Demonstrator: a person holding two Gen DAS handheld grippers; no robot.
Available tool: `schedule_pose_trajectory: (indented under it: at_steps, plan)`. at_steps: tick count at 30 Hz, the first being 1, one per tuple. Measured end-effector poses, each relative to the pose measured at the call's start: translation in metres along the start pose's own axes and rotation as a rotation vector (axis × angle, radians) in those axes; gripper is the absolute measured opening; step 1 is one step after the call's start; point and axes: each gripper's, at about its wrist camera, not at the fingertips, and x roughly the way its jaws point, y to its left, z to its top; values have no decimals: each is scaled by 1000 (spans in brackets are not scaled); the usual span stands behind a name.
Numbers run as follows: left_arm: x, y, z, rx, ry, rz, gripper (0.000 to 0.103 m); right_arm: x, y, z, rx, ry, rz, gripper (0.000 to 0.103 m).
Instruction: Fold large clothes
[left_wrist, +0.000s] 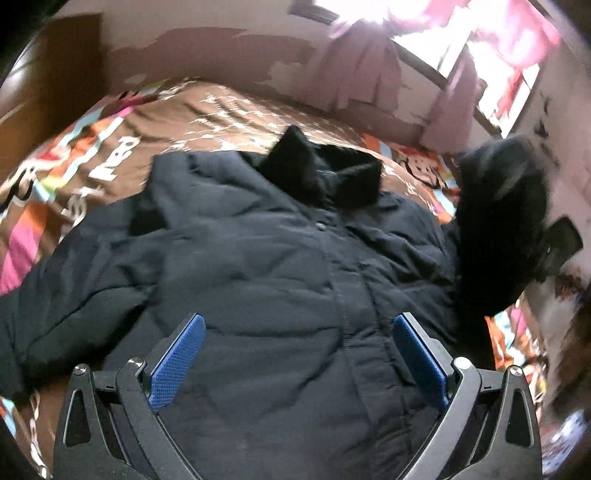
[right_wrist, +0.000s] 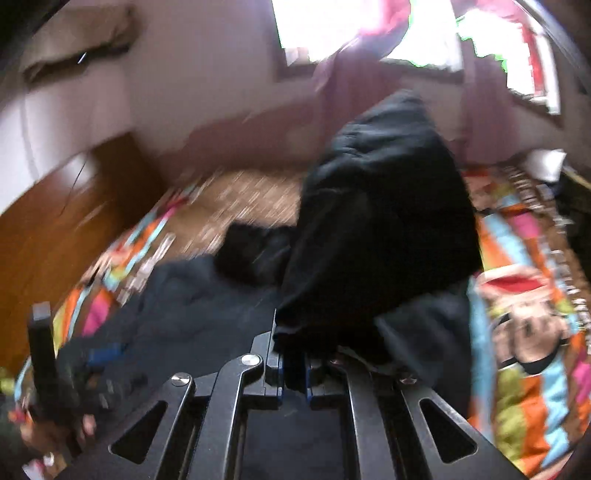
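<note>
A large dark navy padded jacket (left_wrist: 258, 266) with a black fur collar (left_wrist: 325, 170) lies front up on the bed. My left gripper (left_wrist: 299, 332) is open, its blue pads (left_wrist: 177, 362) spread over the jacket's lower front, holding nothing. My right gripper (right_wrist: 293, 354) is shut on the jacket's sleeve (right_wrist: 380, 221) and holds it lifted above the jacket's right side. The lifted sleeve also shows in the left wrist view (left_wrist: 502, 221), with the right gripper's body (left_wrist: 557, 247) beside it. The left gripper (right_wrist: 107, 354) shows at the lower left of the right wrist view.
The bed carries a colourful cartoon-print cover (left_wrist: 110, 147) (right_wrist: 535, 332). A wooden headboard (right_wrist: 66, 229) stands at the left. A pink wall and bright window with curtains (left_wrist: 369, 66) lie behind the bed. The right wrist view is motion-blurred.
</note>
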Motion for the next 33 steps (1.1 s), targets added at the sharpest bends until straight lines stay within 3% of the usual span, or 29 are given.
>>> schedule_pose_trajectory:
  at_steps: [7,12,14,17,21,25,27,29,33]
  plan:
    - [-12,37,-5,-36,34,37,100,92,71,-79,-223,179,103,8]
    - [1,46,-9,-130,48,-53,100,122,91,-118,-357,220,101,15]
    - [5,48,-6,-165,59,-74,100,130,86,-125,-328,265,177,40]
    - [14,43,-7,-214,88,-92,100,120,76,-131,-255,281,274,63]
    - [29,35,-9,-210,121,-57,99,105,80,-143,-284,284,287,68]
    - [47,16,-13,-74,140,49,99,85,72,-168,-300,304,287,72]
    - [59,9,-17,-12,171,114,90,80,66,-175,-310,306,283,72]
    - [70,2,-22,26,214,160,63,74,60,-177,-318,300,282,73]
    - [73,-6,-25,65,209,215,33,59,46,-168,-296,259,281,80]
